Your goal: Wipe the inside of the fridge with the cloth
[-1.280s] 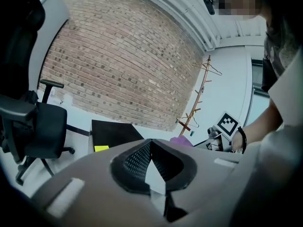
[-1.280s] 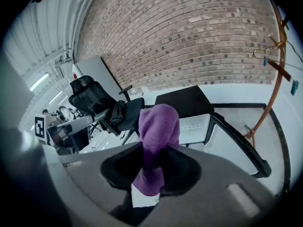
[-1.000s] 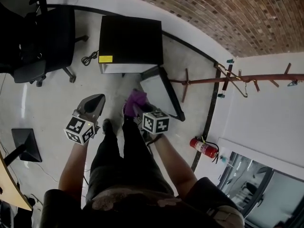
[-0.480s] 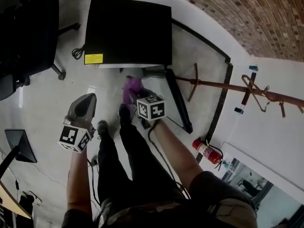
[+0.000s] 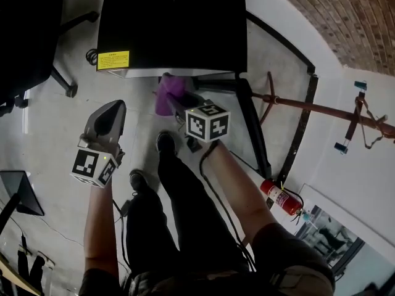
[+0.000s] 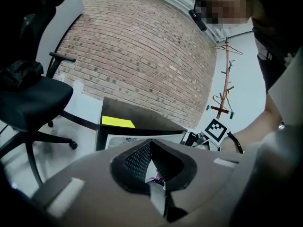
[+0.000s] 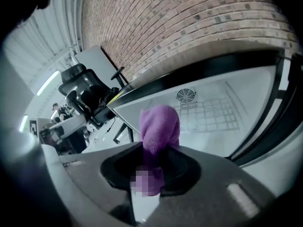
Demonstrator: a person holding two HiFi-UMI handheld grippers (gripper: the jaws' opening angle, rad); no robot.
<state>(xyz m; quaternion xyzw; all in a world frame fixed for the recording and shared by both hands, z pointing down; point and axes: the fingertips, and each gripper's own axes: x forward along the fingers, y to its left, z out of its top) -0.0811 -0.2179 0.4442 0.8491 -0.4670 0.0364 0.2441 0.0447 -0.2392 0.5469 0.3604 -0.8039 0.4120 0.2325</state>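
Purple cloth (image 7: pixel 159 126) is clamped in my R tool (image 7: pixel 158 167), right at the mouth of the black fridge (image 5: pixel 173 23), white interior just behind it, door (image 5: pixel 252 125) swung open. My L tool (image 6: pixel 151 148): jaws together, nothing btwn them, over the floor (image 5: pixel 37 116).

I see a purple cloth (image 7: pixel 158 126), a black fridge (image 5: pixel 173 23) with a yellow label (image 5: pixel 113 60), a red fire extinguisher (image 5: pixel 281 197), a reddish-brown brick wall (image 6: pixel 142 56)

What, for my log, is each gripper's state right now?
Left gripper: closed, empty.
Right gripper: closed on the cloth.
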